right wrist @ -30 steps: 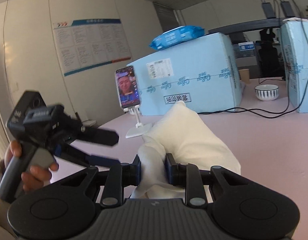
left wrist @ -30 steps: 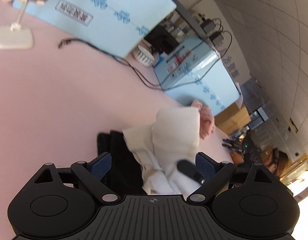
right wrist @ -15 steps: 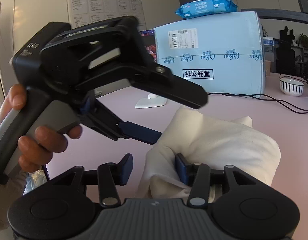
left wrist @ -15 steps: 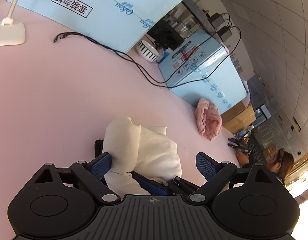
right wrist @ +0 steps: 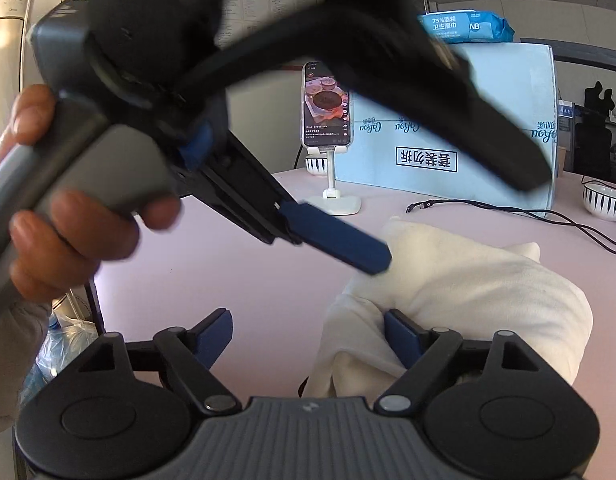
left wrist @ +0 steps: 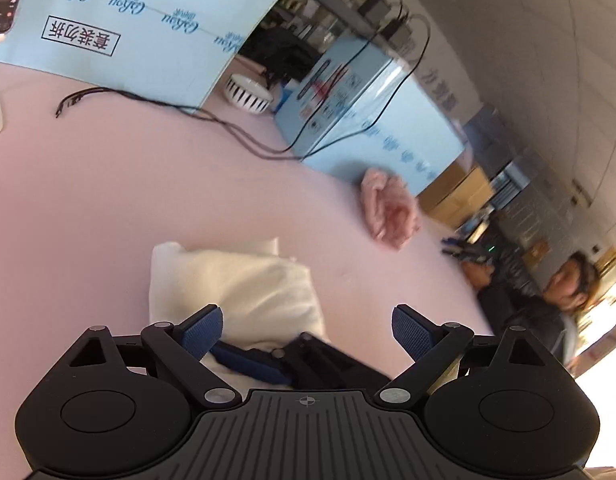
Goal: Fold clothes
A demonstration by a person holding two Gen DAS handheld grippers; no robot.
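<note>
Jaws of the right hand-held gripper [right wrist: 308, 334] stand well apart and have just been opening; the cream garment [right wrist: 468, 280] lies beside and partly over the right-hand pad, touching it but no longer pinched. The left hand-held gripper [left wrist: 308, 330] is likewise wide open, with nothing clamped; in the right wrist view one of its blue pads [right wrist: 340, 240] reaches down to the upper left edge of the cloth, held by a person's hand [right wrist: 68, 216].

The garment rests as a plump folded bundle on the pink worktop [left wrist: 108, 184], just ahead of both tools. It looks set down and released, so the step in hand is probably the let-go and tidy-up of the fold.

To do it well, I would draw the right tool straight back, low and slow, so the pad under the fabric does not drag a layer out. The left pad could press lightly on the top to keep the bundle flat meanwhile. Edges look puffy, so a smoothing pass toward the far corner may help.

Farther off lie a pink cloth [left wrist: 388, 212], a black cable [left wrist: 168, 108], a striped bowl [left wrist: 248, 94], blue boxes [left wrist: 128, 28] and a phone on a stand [right wrist: 327, 106].
</note>
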